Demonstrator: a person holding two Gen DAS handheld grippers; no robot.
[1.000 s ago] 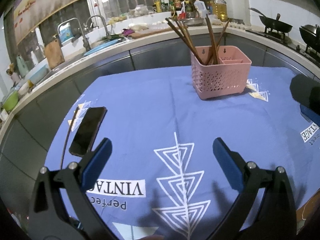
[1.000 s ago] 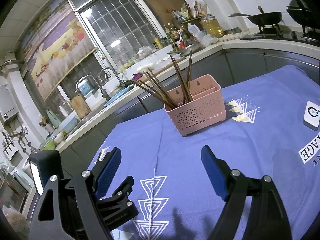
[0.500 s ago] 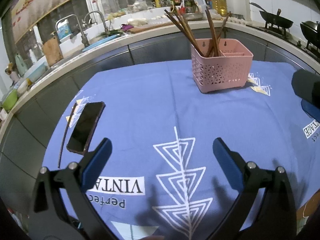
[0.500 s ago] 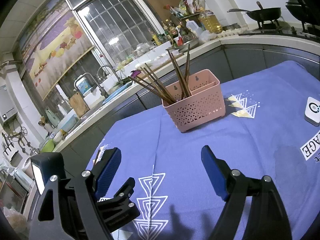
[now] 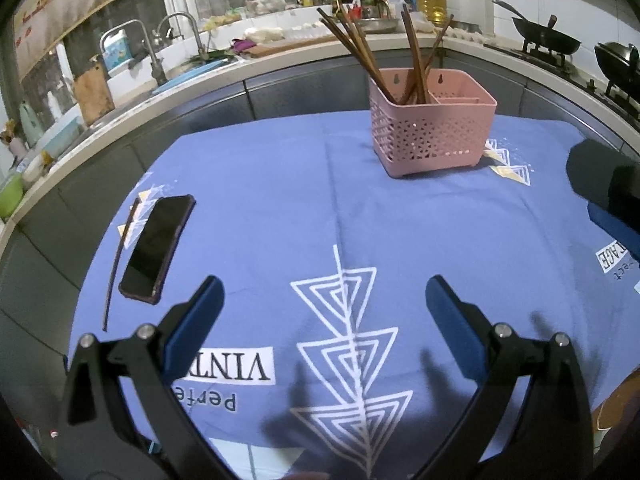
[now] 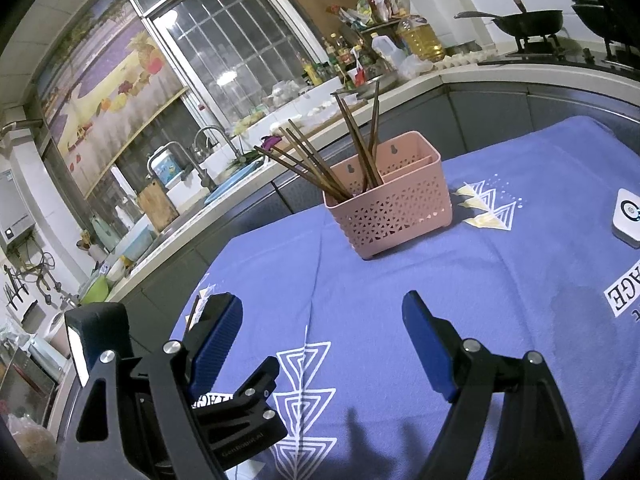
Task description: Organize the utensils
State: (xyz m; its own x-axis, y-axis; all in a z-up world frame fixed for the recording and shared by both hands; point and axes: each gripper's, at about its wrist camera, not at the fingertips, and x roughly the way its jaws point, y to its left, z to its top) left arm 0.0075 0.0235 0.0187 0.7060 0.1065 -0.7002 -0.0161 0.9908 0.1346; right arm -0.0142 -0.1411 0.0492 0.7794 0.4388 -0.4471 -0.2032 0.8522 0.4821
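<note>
**One chopstick left beside the phone, both grippers empty**

The pink utensil basket (image 5: 434, 136) stands at the far side of the tabletop (image 5: 280, 184), on the blue patterned cloth, and its left compartment already holds a bundle of dark wooden chopsticks (image 5: 400, 60) leaning out in two directions; the right compartment looks empty from here. They lean because the compartment is wider than the bundle, so nothing keeps them upright.

One single chopstick (image 5: 118, 264) lies flat on the cloth at the left edge, just beside a black smartphone (image 5: 158, 248) and roughly parallel to it. That seems to be the piece still to be collected.

The left gripper (image 5: 322, 312) hangs over the printed triangles with its jaws spread wide and nothing between them. The right gripper (image 6: 320, 332) is likewise wide apart and empty, held low over the cloth and aimed toward the basket.

The phone is the awkward neighbour (its edge sits very close to the stick), so a jaw coming down on that side could nudge it. A small white device (image 6: 628, 218) rests on the cloth at the right, well apart from everything. Behind the tabletop run a sink (image 6: 208, 184) and a wok (image 6: 528, 22) on the stove.
</note>
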